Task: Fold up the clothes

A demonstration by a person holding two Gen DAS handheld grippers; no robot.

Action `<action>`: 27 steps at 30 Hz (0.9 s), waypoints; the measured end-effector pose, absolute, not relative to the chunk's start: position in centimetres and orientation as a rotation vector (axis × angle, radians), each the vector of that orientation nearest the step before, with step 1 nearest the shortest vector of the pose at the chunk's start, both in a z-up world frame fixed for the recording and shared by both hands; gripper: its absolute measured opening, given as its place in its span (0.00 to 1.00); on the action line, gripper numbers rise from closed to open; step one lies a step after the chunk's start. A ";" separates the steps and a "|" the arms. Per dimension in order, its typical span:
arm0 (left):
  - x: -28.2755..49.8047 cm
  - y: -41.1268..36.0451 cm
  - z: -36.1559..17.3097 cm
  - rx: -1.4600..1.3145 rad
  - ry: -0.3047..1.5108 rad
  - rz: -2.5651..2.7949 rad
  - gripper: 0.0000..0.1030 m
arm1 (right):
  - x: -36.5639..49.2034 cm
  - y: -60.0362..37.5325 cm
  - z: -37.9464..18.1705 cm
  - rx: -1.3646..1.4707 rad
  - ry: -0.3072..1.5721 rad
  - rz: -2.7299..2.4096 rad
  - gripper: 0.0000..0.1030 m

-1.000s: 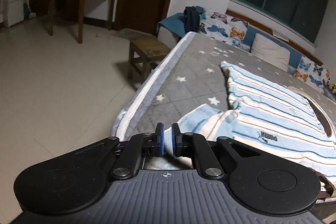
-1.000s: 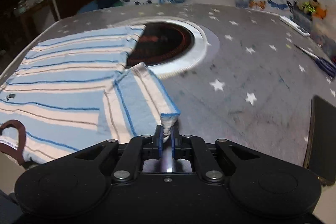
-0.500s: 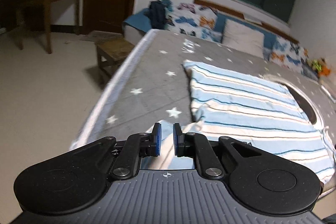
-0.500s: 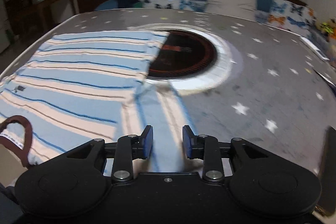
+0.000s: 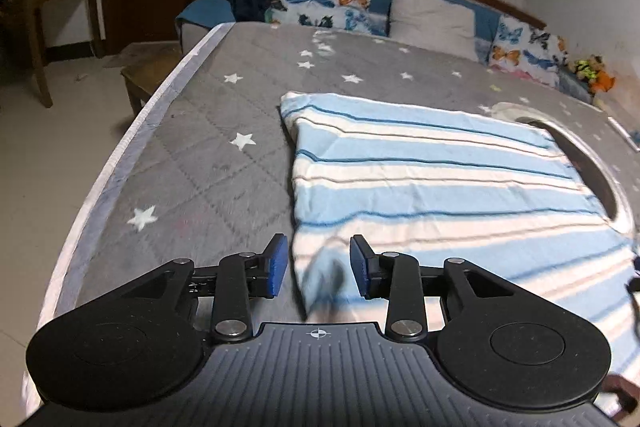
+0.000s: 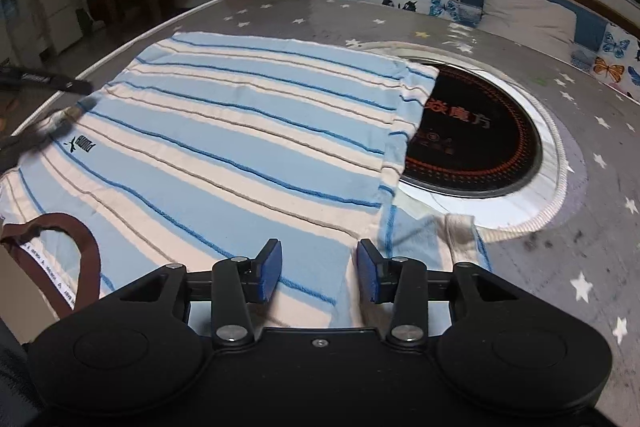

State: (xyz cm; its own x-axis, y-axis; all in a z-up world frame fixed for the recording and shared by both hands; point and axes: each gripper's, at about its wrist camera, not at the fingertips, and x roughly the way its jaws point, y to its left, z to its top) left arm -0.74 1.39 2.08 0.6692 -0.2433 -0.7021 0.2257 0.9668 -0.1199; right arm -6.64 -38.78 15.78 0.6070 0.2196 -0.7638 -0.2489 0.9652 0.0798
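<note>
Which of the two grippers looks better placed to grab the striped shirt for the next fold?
Probably left. The open left gripper has a raised edge of the blue-and-white striped shirt between its fingers. The open right gripper hangs over flat cloth, with the sleeve beside it.

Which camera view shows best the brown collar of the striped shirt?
The right wrist view: the brown collar of the striped shirt curves plainly at lower left. In the left wrist view only a blurred dark bit shows at the right edge.
</note>
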 end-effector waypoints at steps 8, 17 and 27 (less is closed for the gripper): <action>2.9 0.6 1.4 -0.028 0.794 -0.234 0.18 | -6.3 -38.6 15.5 -0.041 0.882 0.286 0.51; 5.3 -0.4 1.2 -0.031 0.763 -0.195 0.05 | -5.6 -38.4 15.3 -0.065 0.867 0.285 0.51; 9.6 -0.4 1.2 -0.129 0.756 -0.108 0.05 | -2.4 -38.2 14.9 -0.066 0.841 0.260 0.51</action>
